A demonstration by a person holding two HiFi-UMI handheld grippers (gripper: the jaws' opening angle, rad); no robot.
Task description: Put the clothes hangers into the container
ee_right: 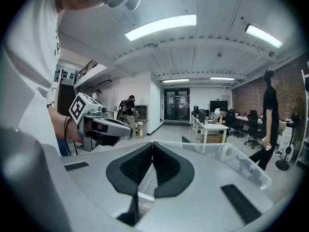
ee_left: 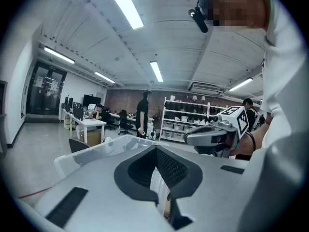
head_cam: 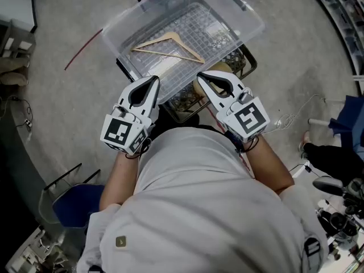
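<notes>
Jaws on both sides are closed tip to tip with nothing between them. Your left gripper [head_cam: 154,79] and your right gripper [head_cam: 200,75] sit side by side close to your chest, both aimed forward at the container [head_cam: 116,45]. One wooden clothes hanger [head_cam: 169,47] already lies flat on the container's floor, ahead of and below both pairs of tips. Its long bar runs across your front from left to right, with the right end a little closer to you. That end lies just beyond the right tips, so your right hand is the nearer one. By the look of it this hanger is placed. No other hanger shows plainly, so your next pickup probably lies outside these views. Only the head view shows the hanger; each gripper view gives you just the clear rim past its shut jaws, the opposite gripper, and the office behind
</notes>
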